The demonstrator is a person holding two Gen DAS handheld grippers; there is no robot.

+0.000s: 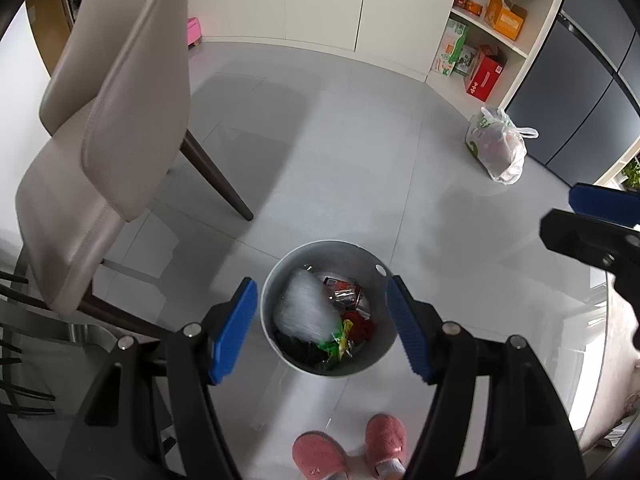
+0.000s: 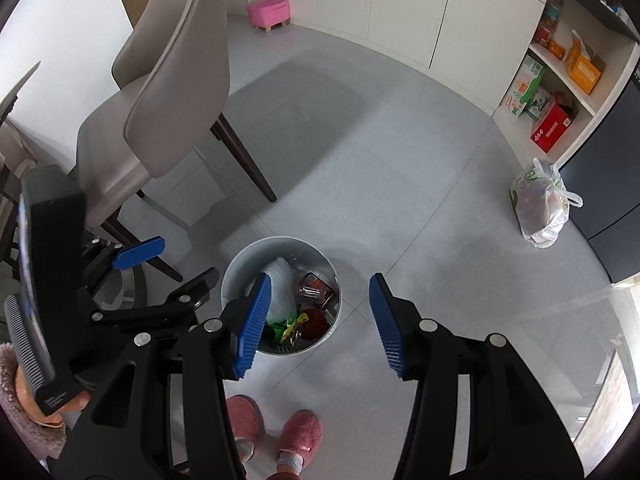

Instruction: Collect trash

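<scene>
Trash point(image 1: 320, 320) sits inside the round grey bin point(image 1: 362, 254) on the floor point(image 1: 340, 160), directly below both grippers. We see a clear crinkled plastic bag, a crushed dark can, a red wrapper and green-yellow packaging piled together in it.

Left gripper point(image 1: 322, 326): jaws spread wide, nothing between the blue pads; in its own view the bin shows in the gap between the fingers. Right gripper point(image 2: 318, 326): also wide open and empty, hovering above the bin's right half, its left pad overlapping the bin rim in the view. Each gripper shows at the edge of the other's camera.

We note 2 pink slippers point(image 1: 348, 450) on the floor just beside the bin, on the near side. A beige chair point(image 1: 100, 128) with dark legs stands left of the bin, apart from it. A tied white plastic bag point(image 1: 500, 148) rests on the floor near the shelf point(image 1: 500, 40), well apart from the bin. A pink stool point(image 2: 269, 13) stands by the far wall.
</scene>
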